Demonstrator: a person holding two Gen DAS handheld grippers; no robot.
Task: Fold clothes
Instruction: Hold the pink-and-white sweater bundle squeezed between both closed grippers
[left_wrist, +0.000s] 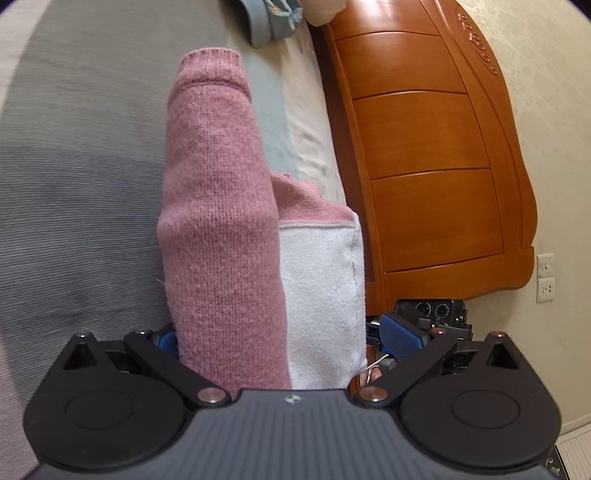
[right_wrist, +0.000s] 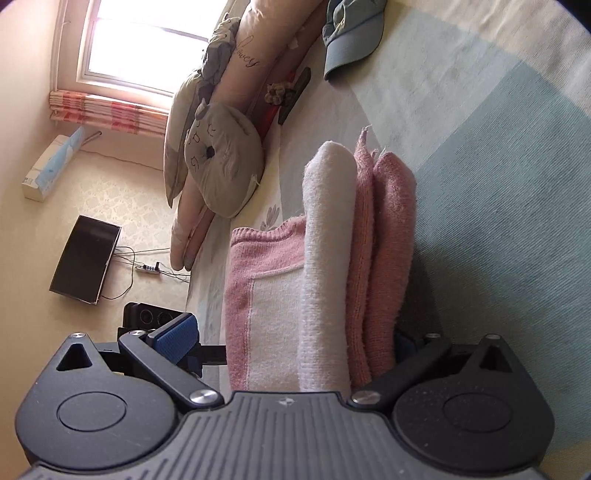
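Observation:
A folded pink and white knit sweater (left_wrist: 221, 221) lies as a thick bundle on the striped bed cover (left_wrist: 81, 166). My left gripper (left_wrist: 284, 338) straddles one end of it. One blue pad (left_wrist: 168, 339) touches the pink side, and the other pad (left_wrist: 400, 336) stands a little clear of the white side. In the right wrist view my right gripper (right_wrist: 291, 341) straddles the sweater (right_wrist: 325, 258) the same way. Its visible pad (right_wrist: 181, 338) is apart from the cloth. The far finger is hidden behind the pink folds.
A wooden headboard (left_wrist: 424, 147) stands beside the bed. A blue cap (right_wrist: 351, 40) lies further along the bed cover (right_wrist: 498, 184). A grey plush cushion (right_wrist: 221, 166) and a long pillow (right_wrist: 258, 62) lie along the bed's edge. A black screen (right_wrist: 86, 258) with cables is beyond.

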